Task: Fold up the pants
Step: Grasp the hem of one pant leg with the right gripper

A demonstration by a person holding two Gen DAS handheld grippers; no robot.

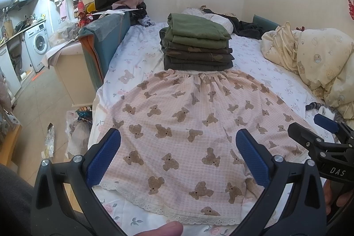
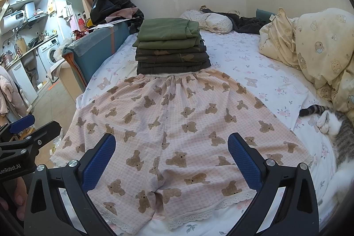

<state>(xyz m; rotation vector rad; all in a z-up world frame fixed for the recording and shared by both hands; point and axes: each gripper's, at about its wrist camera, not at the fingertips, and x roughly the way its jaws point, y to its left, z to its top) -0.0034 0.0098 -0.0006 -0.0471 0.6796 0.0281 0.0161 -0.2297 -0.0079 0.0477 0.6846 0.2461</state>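
Observation:
Pink checked shorts with brown bear prints and lace hems (image 1: 188, 125) lie spread flat on the bed, waistband at the far end, leg openings toward me; they also show in the right wrist view (image 2: 177, 125). My left gripper (image 1: 177, 147) is open and empty, hovering above the left leg near its hem. My right gripper (image 2: 171, 152) is open and empty above the crotch and right leg. The right gripper shows at the right edge of the left wrist view (image 1: 318, 136), and the left gripper at the left edge of the right wrist view (image 2: 28, 132).
A stack of folded green and dark pants (image 1: 197, 43) sits just behind the waistband. A cream quilt (image 1: 309, 59) is heaped at right. A cat (image 2: 338, 132) lies at the right bed edge. A teal board (image 1: 101, 37) and the floor drop-off lie at left.

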